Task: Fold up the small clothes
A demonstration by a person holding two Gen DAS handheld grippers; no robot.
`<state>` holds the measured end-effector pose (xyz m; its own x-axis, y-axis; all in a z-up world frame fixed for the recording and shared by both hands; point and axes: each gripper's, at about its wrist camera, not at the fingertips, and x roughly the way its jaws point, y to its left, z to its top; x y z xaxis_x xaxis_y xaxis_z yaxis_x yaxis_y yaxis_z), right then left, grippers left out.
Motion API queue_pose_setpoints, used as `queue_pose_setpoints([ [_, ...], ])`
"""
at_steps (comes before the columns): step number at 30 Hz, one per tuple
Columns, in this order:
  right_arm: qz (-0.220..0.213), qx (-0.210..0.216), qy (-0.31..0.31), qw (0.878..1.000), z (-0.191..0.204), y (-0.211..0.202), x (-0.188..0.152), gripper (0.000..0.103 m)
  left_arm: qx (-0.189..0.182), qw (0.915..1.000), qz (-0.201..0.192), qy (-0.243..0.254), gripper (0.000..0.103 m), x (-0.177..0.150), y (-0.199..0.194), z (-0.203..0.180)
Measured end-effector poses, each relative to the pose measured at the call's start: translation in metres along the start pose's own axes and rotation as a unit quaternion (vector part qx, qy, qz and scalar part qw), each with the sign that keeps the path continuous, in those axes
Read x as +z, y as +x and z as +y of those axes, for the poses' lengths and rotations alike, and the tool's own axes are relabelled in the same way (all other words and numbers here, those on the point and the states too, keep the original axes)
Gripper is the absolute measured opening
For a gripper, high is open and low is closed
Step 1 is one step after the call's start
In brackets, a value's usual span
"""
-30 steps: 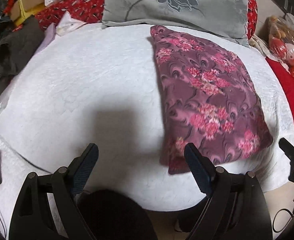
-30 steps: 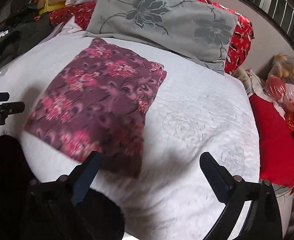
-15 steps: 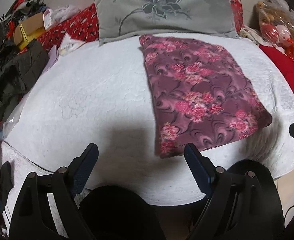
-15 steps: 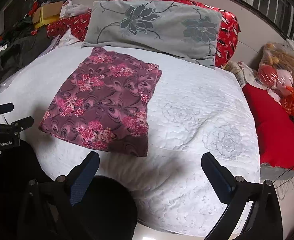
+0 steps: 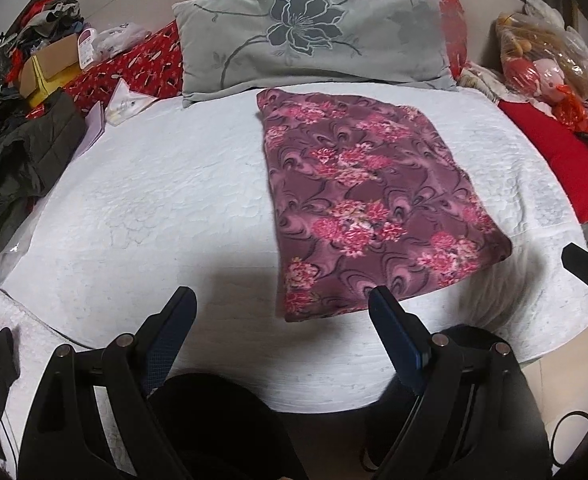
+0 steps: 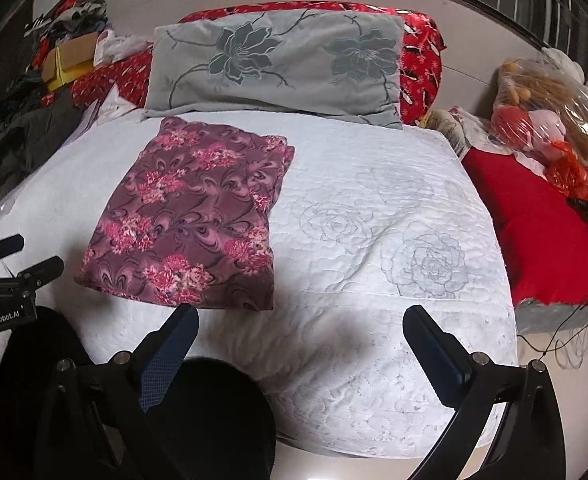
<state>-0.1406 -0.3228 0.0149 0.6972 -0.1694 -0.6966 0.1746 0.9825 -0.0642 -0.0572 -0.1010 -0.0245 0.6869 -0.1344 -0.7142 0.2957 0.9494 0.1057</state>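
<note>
Jaws are seen spread wide and empty in the left wrist view, where the left gripper (image 5: 282, 312) has been drawn back from a second ago, so the floral garment (image 5: 369, 204) now lies whole, flat and folded on the white quilt (image 5: 154, 200), just below the grey pillow (image 5: 313, 36). In the right wrist view the right gripper (image 6: 299, 330) is likewise held apart with nothing in it, pulled back off the cloth's near edge; this piece is judged finished.
</note>
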Motion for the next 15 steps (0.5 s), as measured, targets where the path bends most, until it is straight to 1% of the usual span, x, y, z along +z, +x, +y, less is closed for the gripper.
queue_pose_setpoints([
  [10, -0.013, -0.001, -0.012, 1.000, 0.0064, -0.0054, 0.0040, 0.103, -0.017, 0.9998, -0.003, 0.000, 0.089, -0.0003, -0.0046, -0.0051],
  [15, -0.013, -0.002, -0.014, 1.000, 0.0073, -0.0050, 0.0049, 0.103, -0.022, 0.9997, -0.009, 0.000, 0.089, -0.0002, -0.0085, -0.0058],
])
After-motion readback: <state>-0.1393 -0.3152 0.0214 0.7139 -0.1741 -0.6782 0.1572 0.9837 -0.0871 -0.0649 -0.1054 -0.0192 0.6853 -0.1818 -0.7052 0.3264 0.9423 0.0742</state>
